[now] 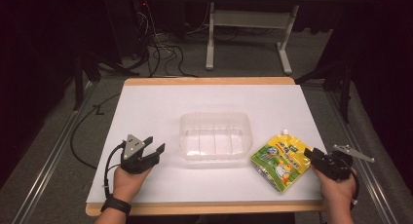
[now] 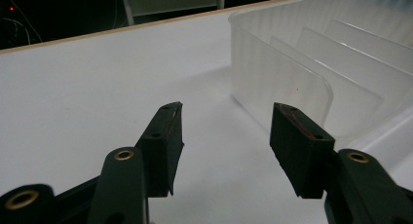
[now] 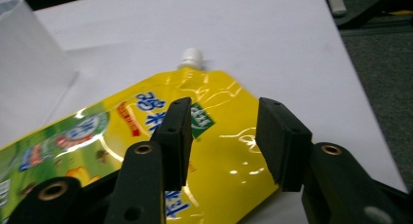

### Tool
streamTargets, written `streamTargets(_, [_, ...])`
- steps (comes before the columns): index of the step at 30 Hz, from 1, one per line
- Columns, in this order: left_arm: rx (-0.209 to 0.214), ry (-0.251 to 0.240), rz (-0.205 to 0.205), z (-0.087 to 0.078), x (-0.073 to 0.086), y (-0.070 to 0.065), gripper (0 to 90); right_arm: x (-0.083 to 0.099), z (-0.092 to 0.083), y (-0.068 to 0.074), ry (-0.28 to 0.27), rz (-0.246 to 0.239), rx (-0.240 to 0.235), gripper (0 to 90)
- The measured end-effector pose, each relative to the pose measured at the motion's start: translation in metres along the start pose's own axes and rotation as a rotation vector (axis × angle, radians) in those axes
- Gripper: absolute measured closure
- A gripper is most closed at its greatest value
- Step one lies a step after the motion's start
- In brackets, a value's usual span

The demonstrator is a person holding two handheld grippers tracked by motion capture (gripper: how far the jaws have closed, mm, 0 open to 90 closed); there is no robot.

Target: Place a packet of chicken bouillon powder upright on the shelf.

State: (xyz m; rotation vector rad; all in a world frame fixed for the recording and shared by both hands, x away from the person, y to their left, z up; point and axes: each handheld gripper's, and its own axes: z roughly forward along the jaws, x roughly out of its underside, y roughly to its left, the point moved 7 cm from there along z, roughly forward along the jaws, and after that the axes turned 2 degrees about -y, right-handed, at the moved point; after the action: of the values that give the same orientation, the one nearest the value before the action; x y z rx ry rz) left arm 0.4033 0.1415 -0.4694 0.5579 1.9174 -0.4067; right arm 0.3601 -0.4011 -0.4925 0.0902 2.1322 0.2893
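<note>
Black fingers (image 2: 163, 146) of the left gripper (image 1: 154, 147) are being held well apart w/ nothing between them, over bare white tabletop at lower left of the high view. In the left gripper view, a clear plastic container (image 2: 336, 73) w/ ribbed dividers is being shown at upper right, just beyond the right-hand jaw, not touched. The gripper is being gripped by the left hand (image 1: 127, 181), a dark watch (image 1: 116, 205) being worn at the wrist.

Right gripper (image 1: 309, 154) fingers (image 3: 282, 141) are also being kept apart, poised over the near edge of a yellow spouted pouch (image 3: 160, 136); contact can't be told. The pouch is lying flat at lower right of the high view, white cap (image 3: 191, 56) pointing toward frame top, just right of the container (image 1: 215, 135), which is sitting mid-frame. The right hand (image 1: 338, 187) is being shown at the bottom right corner.

White table (image 1: 160, 102) w/ a wood edge is being flanked by grey floor; cables (image 1: 160, 48) are being seen at upper left.
</note>
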Motion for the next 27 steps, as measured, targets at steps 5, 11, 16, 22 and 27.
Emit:
streamTargets(5, [-0.001,0.01,0.009,-0.003,0.003,0.001,45.9,0.0,0.005,-0.02,-0.003,0.078,0.009,51.4])
streamTargets(11, [0.004,0.017,0.019,-0.002,0.004,0.0,45.5,0.003,0.012,-0.029,0.013,0.158,-0.015,47.2])
streamTargets(16, [0.006,0.022,0.03,-0.002,0.004,-0.003,45.3,0.006,0.016,-0.031,0.022,0.224,-0.055,46.7])
streamTargets(22, [0.011,0.017,0.041,-0.002,0.004,-0.004,45.3,0.011,0.018,-0.035,0.039,0.307,-0.082,46.8])
streamTargets(27, [0.01,0.019,0.045,-0.002,0.004,-0.004,45.3,0.011,0.019,-0.037,0.043,0.322,-0.084,48.6])
